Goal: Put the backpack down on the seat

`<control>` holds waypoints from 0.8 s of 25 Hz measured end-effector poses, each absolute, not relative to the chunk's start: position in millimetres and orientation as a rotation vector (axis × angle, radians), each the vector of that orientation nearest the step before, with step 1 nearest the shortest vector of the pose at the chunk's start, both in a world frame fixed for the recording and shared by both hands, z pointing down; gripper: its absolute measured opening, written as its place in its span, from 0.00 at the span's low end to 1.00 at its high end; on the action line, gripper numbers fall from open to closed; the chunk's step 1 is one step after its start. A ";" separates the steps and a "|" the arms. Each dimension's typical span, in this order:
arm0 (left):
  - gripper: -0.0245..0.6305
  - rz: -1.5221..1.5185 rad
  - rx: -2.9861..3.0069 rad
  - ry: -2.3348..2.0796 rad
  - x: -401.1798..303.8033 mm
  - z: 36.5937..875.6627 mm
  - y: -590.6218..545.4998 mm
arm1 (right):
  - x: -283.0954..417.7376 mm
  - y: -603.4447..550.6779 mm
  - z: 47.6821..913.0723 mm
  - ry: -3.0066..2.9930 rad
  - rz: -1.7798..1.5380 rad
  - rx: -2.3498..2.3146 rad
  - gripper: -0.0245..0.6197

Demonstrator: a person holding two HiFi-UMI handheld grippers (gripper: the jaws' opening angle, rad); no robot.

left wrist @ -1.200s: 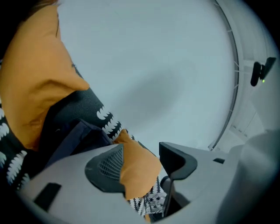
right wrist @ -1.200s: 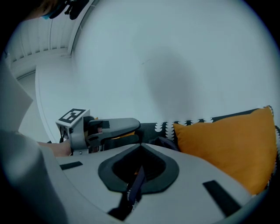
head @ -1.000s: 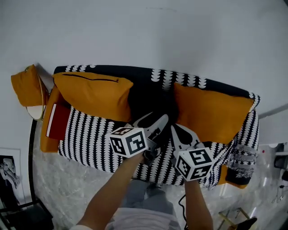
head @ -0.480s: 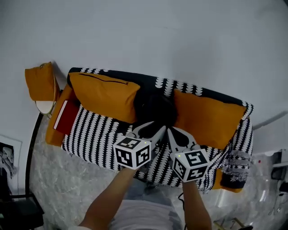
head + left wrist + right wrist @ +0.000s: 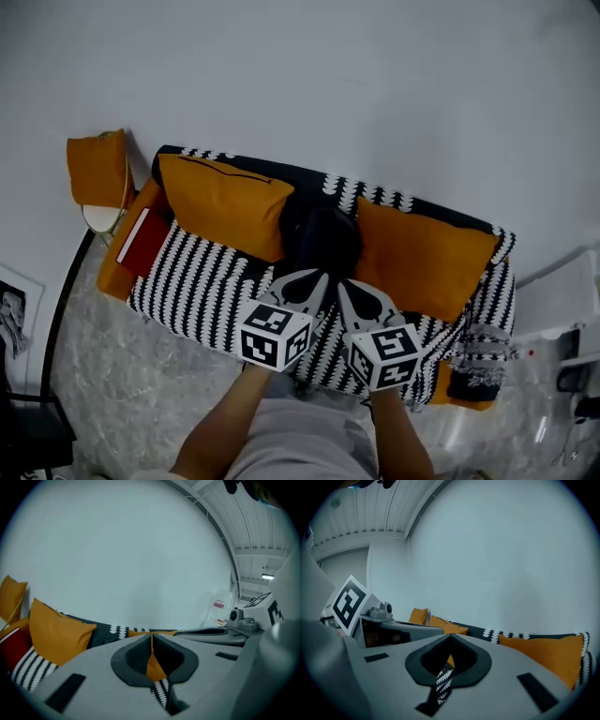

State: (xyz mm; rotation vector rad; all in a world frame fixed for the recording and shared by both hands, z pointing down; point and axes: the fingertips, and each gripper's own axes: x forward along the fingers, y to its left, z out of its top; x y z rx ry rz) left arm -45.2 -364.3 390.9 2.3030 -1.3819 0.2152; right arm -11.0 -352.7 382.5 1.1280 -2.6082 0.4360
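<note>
Backpack [image 5: 323, 242] sits on the sofa seat [image 5: 192, 281] — between two orange cushions [image 5: 220, 202].

Home-like lounge corner, black-and-white patterned sofa [image 5: 202, 281], orange cushions [image 5: 220, 202], plain white wall [image 5: 375, 94], marbled floor [image 5: 122, 370]

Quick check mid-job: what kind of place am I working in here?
Probably a staged living-room corner inside a workshop or lab: a black-and-white patterned sofa with orange cushions against a bare white wall, yet the left gripper view shows a ribbed industrial ceiling with strip lights.
</note>
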 end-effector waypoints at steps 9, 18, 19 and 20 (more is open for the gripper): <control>0.05 0.222 2.323 -1.384 -32.5 390.0 -354.5 | -12.4 -345.8 378.0 -2.632 0.406 1.095 0.04; 0.05 0.236 2.325 -1.382 -26.9 390.9 -354.6 | -5.0 -349.9 376.4 -2.638 0.409 1.110 0.04; 0.05 0.238 2.325 -1.384 -26.6 391.3 -354.5 | -4.5 -349.8 376.8 -2.638 0.410 1.111 0.04; 0.05 0.240 2.326 -1.385 -26.1 391.6 -354.8 | -3.9 -349.9 377.2 -2.638 0.411 1.110 0.04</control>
